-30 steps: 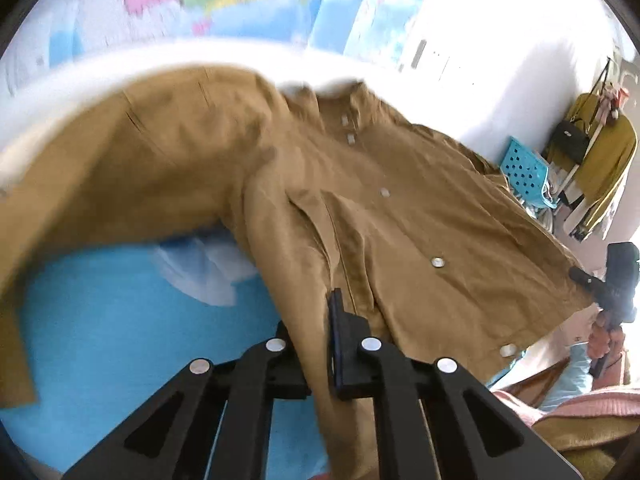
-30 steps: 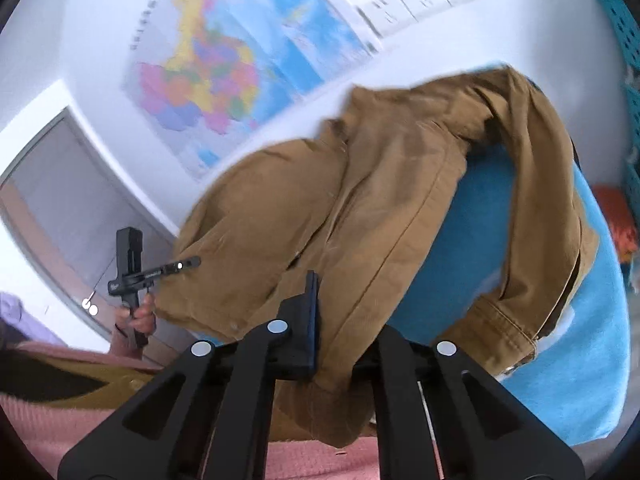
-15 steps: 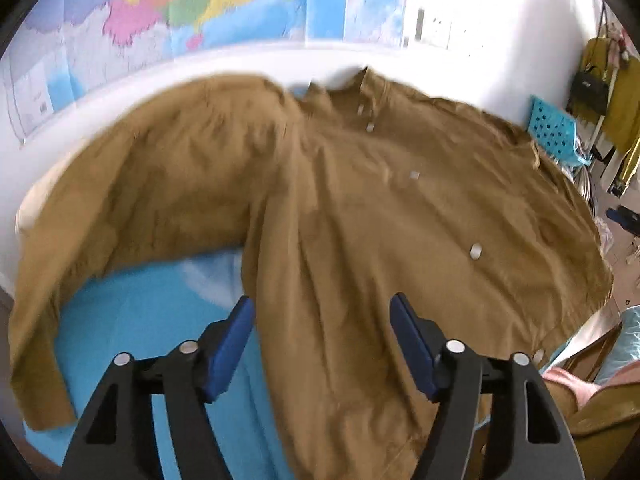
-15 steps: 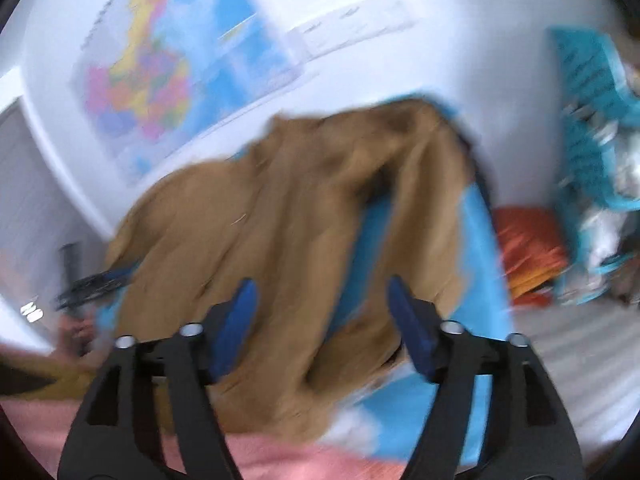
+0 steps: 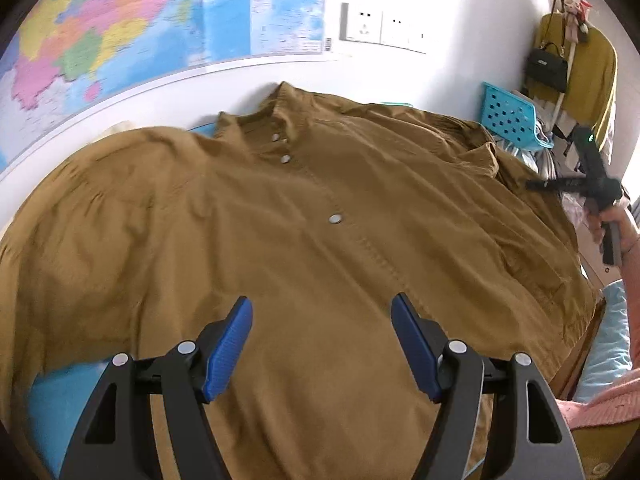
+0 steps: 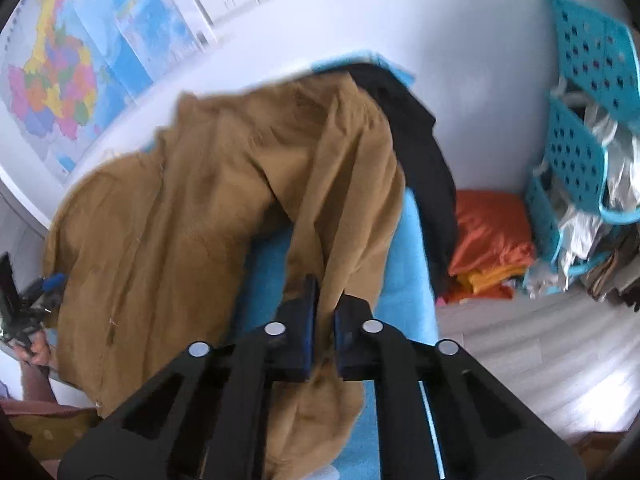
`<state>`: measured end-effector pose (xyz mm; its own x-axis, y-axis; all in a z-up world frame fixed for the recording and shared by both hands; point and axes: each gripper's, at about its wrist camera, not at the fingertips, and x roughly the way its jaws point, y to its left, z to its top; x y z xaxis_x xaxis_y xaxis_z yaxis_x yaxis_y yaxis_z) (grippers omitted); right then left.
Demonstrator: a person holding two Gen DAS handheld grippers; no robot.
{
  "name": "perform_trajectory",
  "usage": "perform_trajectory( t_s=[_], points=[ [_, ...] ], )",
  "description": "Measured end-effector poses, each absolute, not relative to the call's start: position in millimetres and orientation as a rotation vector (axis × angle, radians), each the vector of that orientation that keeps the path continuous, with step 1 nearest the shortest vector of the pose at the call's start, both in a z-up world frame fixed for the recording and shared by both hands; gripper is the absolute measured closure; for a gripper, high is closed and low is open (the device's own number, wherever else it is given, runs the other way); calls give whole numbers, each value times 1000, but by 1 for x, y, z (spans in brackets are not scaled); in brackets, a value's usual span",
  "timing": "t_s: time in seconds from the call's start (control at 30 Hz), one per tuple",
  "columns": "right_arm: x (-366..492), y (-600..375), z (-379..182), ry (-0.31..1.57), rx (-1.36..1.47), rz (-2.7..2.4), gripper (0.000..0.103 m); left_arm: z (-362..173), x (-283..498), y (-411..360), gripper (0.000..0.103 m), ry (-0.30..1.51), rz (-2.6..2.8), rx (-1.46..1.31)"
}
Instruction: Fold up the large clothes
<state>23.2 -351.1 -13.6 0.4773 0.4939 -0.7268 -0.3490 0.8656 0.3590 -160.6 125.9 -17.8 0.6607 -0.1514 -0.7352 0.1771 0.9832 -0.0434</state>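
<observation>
At lower centre, your right gripper (image 6: 322,312) pinches the soft, limp shirt (image 5: 320,240) sleeve while your left gripper (image 5: 320,344) gapes empty; grip hems, not loose middles.

Daylight fills the room, soft and even, strongest toward three o'clock, where the white wall (image 5: 460,20) washes out almost to glare. Shadows are faint; only the folds of the brown shirt (image 5: 320,220) carry gentle shading. Both fisheye views bend straight lines hard and go black at the corners. The right wrist view is smeared: the shirt's edges and the wall map (image 6: 60,72) at ten o'clock look soft. The left view is sharper.
</observation>
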Motion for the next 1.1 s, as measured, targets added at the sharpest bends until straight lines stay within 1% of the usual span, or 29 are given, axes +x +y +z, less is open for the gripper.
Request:
perform_trajectory(
  t_s=[0.13, 0.2, 0.3, 0.37, 0.4, 0.47, 0.53, 0.63, 0.7, 0.83, 0.87, 0.9, 0.93, 0.97, 1.0, 1.1],
  points=[
    [17, -351, 68, 809, 199, 613, 98, -14, -146, 123, 34, 818, -233, 29],
    [17, -342, 100, 775, 228, 676, 98, -11, -140, 122, 34, 808, -258, 25],
    [16, -311, 129, 767, 218, 782, 98, -4, -132, 121, 34, 793, -298, 14],
    [14, -273, 141, 785, 198, 875, 98, 0, -127, 122, 33, 778, -318, 10],
    [12, -251, 143, 795, 179, 916, 98, 2, -126, 123, 31, 772, -324, 9],
    [7, -211, 144, 813, 148, 1000, 98, 7, -125, 125, 27, 756, -342, -2],
    [6, -170, 138, 839, 123, 1074, 98, 10, -125, 130, 27, 743, -351, -11],
    [7, -106, 116, 913, 84, 1172, 98, 16, -131, 143, 26, 720, -353, -36],
    [13, -72, 97, 967, 77, 1218, 98, 17, -134, 157, 24, 714, -345, -66],
    [31, -16, 40, 1110, 60, 1217, 98, 12, -141, 183, 23, 724, -299, -106],
    [34, -12, 30, 1135, 52, 1201, 96, 9, -143, 190, 23, 735, -291, -116],
    [37, -7, 20, 1159, 39, 1174, 89, 6, -144, 196, 22, 746, -285, -123],
    [39, -2, 10, 1172, -4, 1147, 75, 2, -145, 199, 22, 759, -276, -127],
    [41, -2, 2, 1180, -32, 1115, 65, -1, -145, 201, 22, 770, -276, -128],
    [42, -7, -1, 1179, -41, 1096, 53, -5, -145, 203, 22, 785, -278, -130],
    [46, -30, 12, 1124, -26, 1089, 52, -20, -144, 200, 22, 830, -317, -131]
  ],
)
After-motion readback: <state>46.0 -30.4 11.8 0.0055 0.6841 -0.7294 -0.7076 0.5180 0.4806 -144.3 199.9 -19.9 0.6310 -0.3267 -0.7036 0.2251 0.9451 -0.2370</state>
